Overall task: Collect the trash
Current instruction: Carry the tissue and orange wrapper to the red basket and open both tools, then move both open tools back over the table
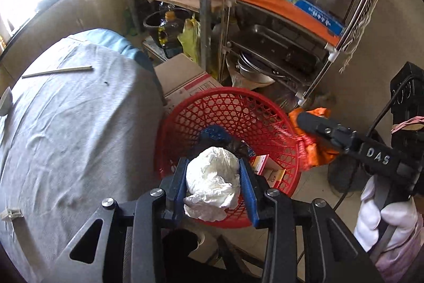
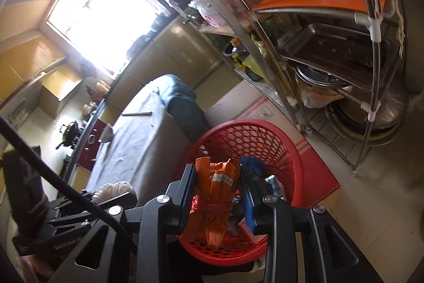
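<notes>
Left tongs (image 1: 213,171): closed on a crumpled white paper wad (image 1: 212,184), the blue pads (image 1: 245,184) pressing both its sides. The wad fills the gap between the jaws and sticks out a little past them at the near end. Tongs point steeply down, tips over the near rim of the red basket (image 1: 265,108).

Right tongs (image 2: 217,177): closed on an orange plastic bag (image 2: 214,192), bunched and tied round the middle with red string. The bag stands upright between the jaws, its lower part hanging below them. Seen from the left wrist camera, these tongs reach in from the right, with the orange bag (image 1: 315,147) just outside the basket's right rim. From the right wrist camera the red basket (image 2: 265,134) lies directly ahead of and below the tips; whether the bag is over the rim or inside, cannot tell.

Basket contents, beyond the left tongs' tips: blue crinkled plastic (image 1: 214,131), something dark beside it, a small red-and-white carton (image 1: 261,162).

Left of the left tongs: grey cloth (image 1: 74,123) over a table, a pair of chopsticks (image 1: 57,71) lying on it, well apart from both tongs.

Ahead, past the basket: cardboard box (image 1: 185,78) and metal rack (image 1: 291,44) holding trays and pans.

A white-gloved hand (image 1: 384,219) grips the right tongs' handle.
</notes>
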Demonstrator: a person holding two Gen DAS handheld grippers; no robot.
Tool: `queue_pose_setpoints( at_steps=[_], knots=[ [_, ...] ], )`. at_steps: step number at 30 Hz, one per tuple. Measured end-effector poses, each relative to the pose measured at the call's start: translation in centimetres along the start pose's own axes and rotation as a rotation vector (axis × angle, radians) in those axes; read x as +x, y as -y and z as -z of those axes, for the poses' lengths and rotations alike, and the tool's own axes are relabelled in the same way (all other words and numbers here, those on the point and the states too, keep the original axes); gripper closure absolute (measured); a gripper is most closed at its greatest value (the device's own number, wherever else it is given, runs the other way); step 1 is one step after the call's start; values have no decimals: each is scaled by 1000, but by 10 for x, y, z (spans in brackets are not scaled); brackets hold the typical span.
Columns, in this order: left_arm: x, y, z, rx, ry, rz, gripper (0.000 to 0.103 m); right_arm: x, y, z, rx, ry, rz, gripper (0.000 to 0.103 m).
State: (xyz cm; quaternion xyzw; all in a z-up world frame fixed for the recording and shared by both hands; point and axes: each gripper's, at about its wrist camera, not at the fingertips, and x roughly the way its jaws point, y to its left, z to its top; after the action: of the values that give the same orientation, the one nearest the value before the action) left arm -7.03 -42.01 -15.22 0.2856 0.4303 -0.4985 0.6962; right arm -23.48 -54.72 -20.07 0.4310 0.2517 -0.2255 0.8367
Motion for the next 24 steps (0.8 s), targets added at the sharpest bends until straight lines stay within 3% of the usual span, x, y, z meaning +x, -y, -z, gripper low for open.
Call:
queue_pose_setpoints(
  at_steps=[3,5,7,11,17,24],
  knots=[
    [6,2,-4,8,-1,-7,59,12,3,-2,29,0,-1,66],
    [3,-2,-4,1,11,-12,51,18,5,-7,60,-2,-8,63],
    [-7,-11,-2,-20,45,-22,46,19,4,-12,90,-4,-25,47],
    [-24,-33,3,-77,82,-14,43,5,-6,-15,64,61,-62,46],
    [-59,-70,46,-166,121,-24,41,-10,-38,-7,-29,80,-142,46],
    [-82,-110,116,-303,111,-68,41,-6,-93,16,-159,31,-229,46]
  ],
)
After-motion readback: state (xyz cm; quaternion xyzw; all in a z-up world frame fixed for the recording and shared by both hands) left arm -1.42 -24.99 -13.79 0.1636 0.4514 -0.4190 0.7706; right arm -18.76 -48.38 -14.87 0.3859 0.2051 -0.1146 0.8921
